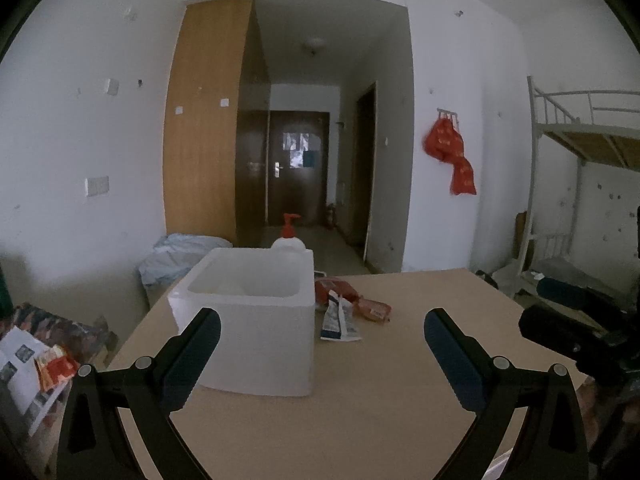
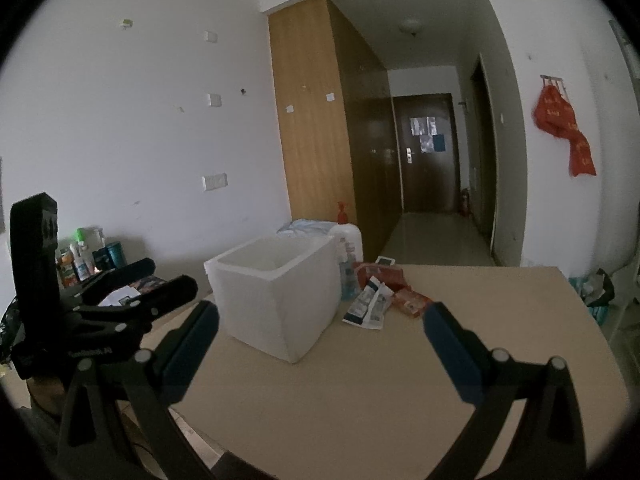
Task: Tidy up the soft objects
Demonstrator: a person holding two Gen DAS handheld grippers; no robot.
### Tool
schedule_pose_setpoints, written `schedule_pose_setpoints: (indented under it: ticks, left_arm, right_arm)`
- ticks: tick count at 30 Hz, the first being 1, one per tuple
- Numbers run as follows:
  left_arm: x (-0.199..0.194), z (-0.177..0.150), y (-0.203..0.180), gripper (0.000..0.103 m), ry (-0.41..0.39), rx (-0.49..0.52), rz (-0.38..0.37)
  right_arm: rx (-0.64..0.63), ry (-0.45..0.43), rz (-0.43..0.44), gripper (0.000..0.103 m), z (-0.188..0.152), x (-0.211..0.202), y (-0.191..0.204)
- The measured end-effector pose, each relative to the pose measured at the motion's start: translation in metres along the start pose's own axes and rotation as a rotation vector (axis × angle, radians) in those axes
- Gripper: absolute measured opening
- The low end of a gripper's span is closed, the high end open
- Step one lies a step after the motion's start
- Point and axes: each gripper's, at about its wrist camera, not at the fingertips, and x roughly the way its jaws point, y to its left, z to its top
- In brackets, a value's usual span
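A beige table (image 1: pixel 360 420) is filling the foreground of both views, carrying a white foam box (image 1: pixel 256 312) that is sitting open-topped toward its left side. Just right of the box, red snack packets (image 1: pixel 360 300) and white-and-blue sachets (image 1: pixel 338 318) are lying in a loose pile, touching one another. The left gripper (image 1: pixel 322 354) is hovering with its jaws spread wide, gripping nothing; the right gripper (image 2: pixel 320 344) is doing likewise. The right wrist view alone is showing a clear blue bottle (image 2: pixel 346 276) beside a pump bottle (image 2: pixel 348 236) behind the box, plus toiletries (image 2: pixel 84 260) at the far left; the left view alone is showing a bunk bed (image 1: pixel 580 136).
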Motion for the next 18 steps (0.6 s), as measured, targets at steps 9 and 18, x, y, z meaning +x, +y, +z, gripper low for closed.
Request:
schedule_pose_setpoints:
  ticks: [9, 18]
  left_arm:
    - [-0.015, -0.022, -0.002, 0.102, -0.03, -0.01, 0.015]
    - [-0.026, -0.045, -0.008, 0.102, -0.042, -0.03, 0.001]
  right_arm:
    - [-0.011, -0.03, 0.029, 0.103, -0.022, -0.013, 0.01]
    - [0.01, -0.047, 0.051, 0.103, -0.04, -0.022, 0.013]
